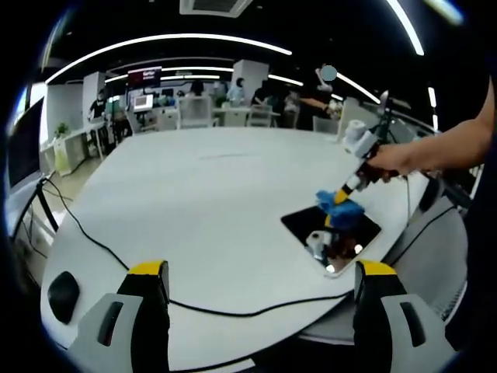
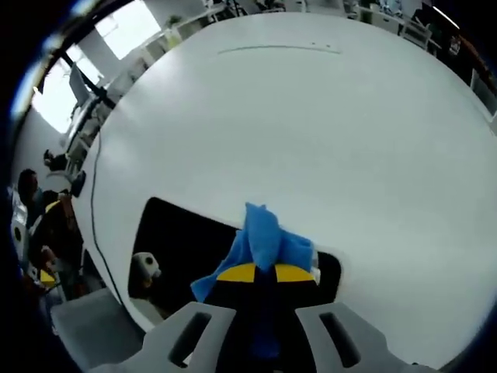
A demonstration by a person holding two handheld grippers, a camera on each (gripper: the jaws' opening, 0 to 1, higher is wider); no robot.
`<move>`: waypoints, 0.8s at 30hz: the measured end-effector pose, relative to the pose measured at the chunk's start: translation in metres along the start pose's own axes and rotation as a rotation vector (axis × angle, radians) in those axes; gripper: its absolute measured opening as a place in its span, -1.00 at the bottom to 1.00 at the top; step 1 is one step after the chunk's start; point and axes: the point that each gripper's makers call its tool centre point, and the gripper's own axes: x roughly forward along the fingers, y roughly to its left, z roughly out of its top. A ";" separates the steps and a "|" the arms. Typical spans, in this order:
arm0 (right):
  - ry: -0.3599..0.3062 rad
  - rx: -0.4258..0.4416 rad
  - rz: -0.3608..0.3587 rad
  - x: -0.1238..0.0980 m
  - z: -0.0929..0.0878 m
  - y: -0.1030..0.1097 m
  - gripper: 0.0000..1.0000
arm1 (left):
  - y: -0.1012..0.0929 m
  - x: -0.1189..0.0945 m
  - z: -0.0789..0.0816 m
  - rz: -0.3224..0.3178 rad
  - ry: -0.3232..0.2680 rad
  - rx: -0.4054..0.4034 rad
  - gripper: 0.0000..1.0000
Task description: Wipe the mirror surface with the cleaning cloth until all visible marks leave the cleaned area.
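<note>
Blue cloth [image 2: 260, 237] held in my right gripper [image 2: 261, 273], pressed on the mirror [image 2: 175, 233] at the near right edge of the white table [image 2: 311, 116].

My right jaws are closed narrow on the cloth, and in the left gripper view the same cloth [image 1: 339, 207] sits on the far part of the mirror [image 1: 330, 227]. My left gripper [image 1: 264, 272] hangs apart from the work, jaws wide and holding nothing. Wiping is under way, I judge; the dark glass is full of reflections, so I cannot tell which marks are gone or which remain, and the near part looks not yet covered. A black cable [image 1: 116, 260] runs across the near table to the left of the mirror, and a black mouse-like object [image 1: 64, 294] lies at the near left edge; neither blocks the wiping. Chairs and people stand far behind the table.
</note>
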 end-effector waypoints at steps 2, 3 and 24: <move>-0.004 -0.004 -0.001 0.002 0.002 0.004 -0.98 | -0.002 0.000 0.000 -0.002 -0.002 -0.001 0.99; -0.008 -0.002 0.000 0.001 0.002 0.007 -0.98 | -0.002 0.000 0.000 -0.003 -0.002 0.000 0.99; 0.010 -0.041 0.073 0.023 0.025 0.074 -0.99 | 0.005 -0.011 0.002 0.023 -0.015 -0.010 0.99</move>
